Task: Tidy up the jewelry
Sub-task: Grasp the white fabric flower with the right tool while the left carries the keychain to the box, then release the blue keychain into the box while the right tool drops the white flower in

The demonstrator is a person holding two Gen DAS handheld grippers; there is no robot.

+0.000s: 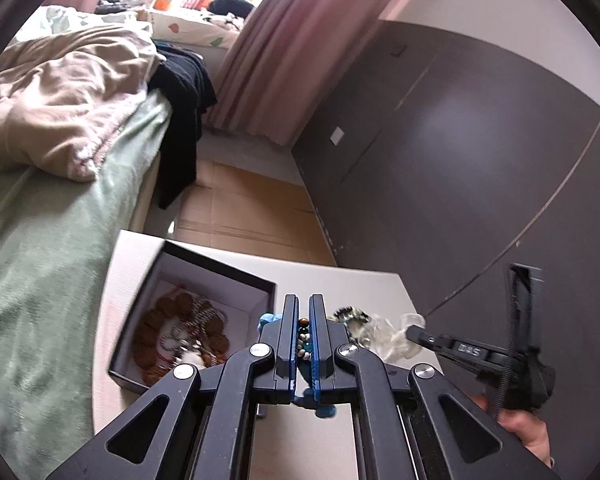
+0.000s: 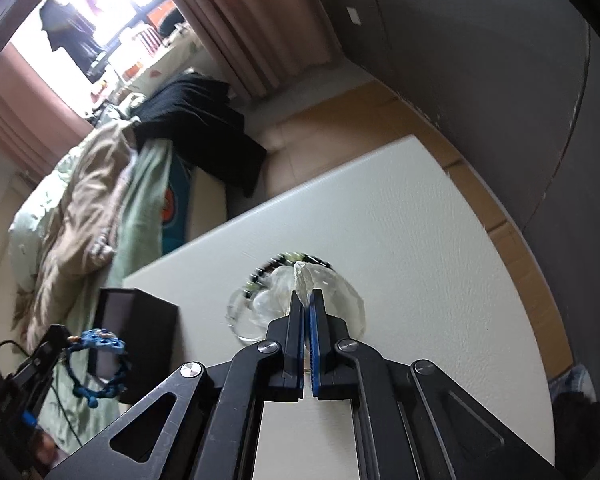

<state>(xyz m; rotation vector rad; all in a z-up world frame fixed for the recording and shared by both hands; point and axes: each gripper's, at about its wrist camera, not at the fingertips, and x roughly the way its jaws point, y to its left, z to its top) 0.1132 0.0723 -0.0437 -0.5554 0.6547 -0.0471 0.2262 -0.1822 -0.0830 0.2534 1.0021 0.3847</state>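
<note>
The left gripper (image 1: 304,320) clamps a blue beaded bracelet (image 2: 98,364) beside the black box (image 1: 188,320), while the right gripper (image 2: 307,300) pinches a clear plastic bag (image 2: 300,280).

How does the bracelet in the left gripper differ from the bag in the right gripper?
The blue bracelet is an opaque beaded loop; the clear bag is crumpled see-through plastic. The bracelet hangs in the air beside the black box; the bag touches the white table. Both are pinched between shut fingers.

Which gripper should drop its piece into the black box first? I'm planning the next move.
Left. The left gripper is shut on the blue bracelet right beside the black box. The right gripper, shut on the clear plastic bag, is farther away.
</note>
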